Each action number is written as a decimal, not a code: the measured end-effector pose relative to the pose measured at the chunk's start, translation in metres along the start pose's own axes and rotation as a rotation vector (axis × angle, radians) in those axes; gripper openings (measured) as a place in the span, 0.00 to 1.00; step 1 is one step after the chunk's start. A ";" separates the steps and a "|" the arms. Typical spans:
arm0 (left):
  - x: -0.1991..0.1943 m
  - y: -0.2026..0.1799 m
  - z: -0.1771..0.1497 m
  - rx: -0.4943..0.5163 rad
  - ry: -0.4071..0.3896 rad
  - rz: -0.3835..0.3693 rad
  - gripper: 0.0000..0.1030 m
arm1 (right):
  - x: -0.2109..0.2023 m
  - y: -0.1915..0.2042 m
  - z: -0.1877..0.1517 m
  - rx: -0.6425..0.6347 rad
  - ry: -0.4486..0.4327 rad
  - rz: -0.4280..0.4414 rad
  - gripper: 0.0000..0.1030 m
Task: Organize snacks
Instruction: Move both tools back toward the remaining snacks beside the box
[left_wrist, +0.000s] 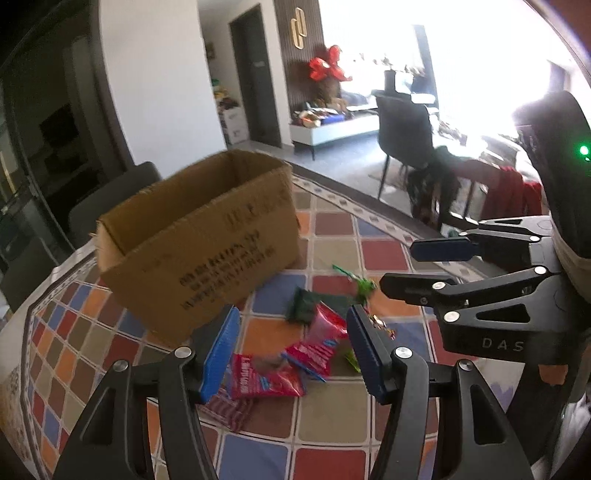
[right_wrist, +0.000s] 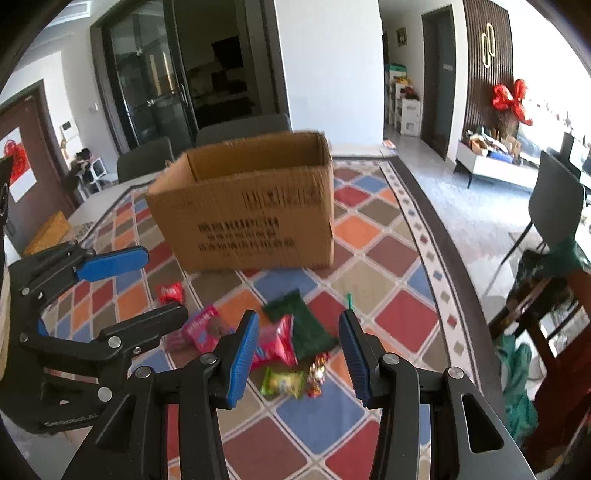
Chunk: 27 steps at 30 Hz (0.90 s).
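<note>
An open cardboard box (left_wrist: 199, 236) stands on the tiled tablecloth; it also shows in the right wrist view (right_wrist: 251, 210). In front of it lie loose snack packets: red and pink ones (left_wrist: 314, 347) (right_wrist: 277, 343), a dark green one (left_wrist: 301, 304) (right_wrist: 306, 328), a light green one (right_wrist: 283, 383) and a small red one (right_wrist: 170, 291). My left gripper (left_wrist: 291, 354) is open and empty above the red packets. My right gripper (right_wrist: 299, 358) is open and empty above the pile. Each gripper shows in the other's view, the right gripper (left_wrist: 417, 269) and the left gripper (right_wrist: 155, 284).
The colourful chequered tablecloth (right_wrist: 391, 280) covers the table. Dark chairs (right_wrist: 240, 127) stand behind the box. Another chair (left_wrist: 402, 125) and a side table with clothes (right_wrist: 546, 295) stand to the right, off the table edge.
</note>
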<state>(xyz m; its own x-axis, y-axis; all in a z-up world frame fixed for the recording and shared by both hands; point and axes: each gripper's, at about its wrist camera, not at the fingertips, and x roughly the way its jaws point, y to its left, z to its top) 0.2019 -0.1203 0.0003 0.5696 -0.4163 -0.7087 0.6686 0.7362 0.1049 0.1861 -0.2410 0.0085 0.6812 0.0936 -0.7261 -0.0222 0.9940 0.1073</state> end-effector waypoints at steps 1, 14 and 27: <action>0.002 0.000 -0.001 0.004 0.007 -0.005 0.58 | 0.003 -0.001 -0.003 0.005 0.013 0.001 0.45; 0.050 -0.004 -0.022 0.026 0.144 -0.131 0.58 | 0.036 -0.013 -0.040 0.060 0.146 -0.002 0.45; 0.090 -0.002 -0.025 0.070 0.204 -0.167 0.58 | 0.066 -0.018 -0.050 0.094 0.216 0.001 0.41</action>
<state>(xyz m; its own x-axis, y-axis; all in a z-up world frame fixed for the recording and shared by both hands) 0.2396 -0.1464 -0.0809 0.3448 -0.4076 -0.8456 0.7807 0.6247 0.0172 0.1954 -0.2501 -0.0752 0.5082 0.1143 -0.8536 0.0529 0.9851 0.1634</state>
